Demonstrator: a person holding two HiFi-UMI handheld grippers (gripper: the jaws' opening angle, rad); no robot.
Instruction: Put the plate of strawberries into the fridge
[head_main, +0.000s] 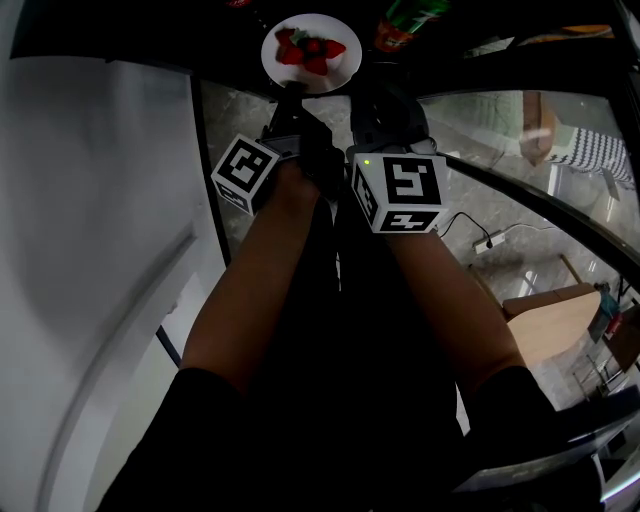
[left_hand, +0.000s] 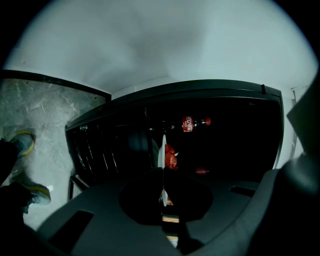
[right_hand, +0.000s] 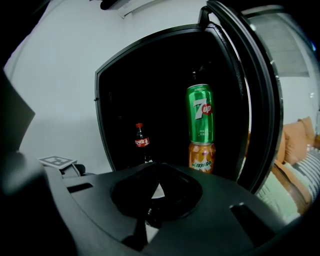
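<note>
White plate (head_main: 346, 66) of strawberries (head_main: 306, 50) clamped at rim by left hand-held gripper (left_hand: 162, 189), probably kept level entering fridge (right_hand: 125, 90); right hand-held gripper (right_hand: 152, 200) closed, seemingly empty.

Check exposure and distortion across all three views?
Head view: strong fisheye, plate bright, arms dim. Left gripper view: fridge interior near black, only strawberries and bottle label readable. Right gripper view: cans well lit, tool in shadow.
</note>
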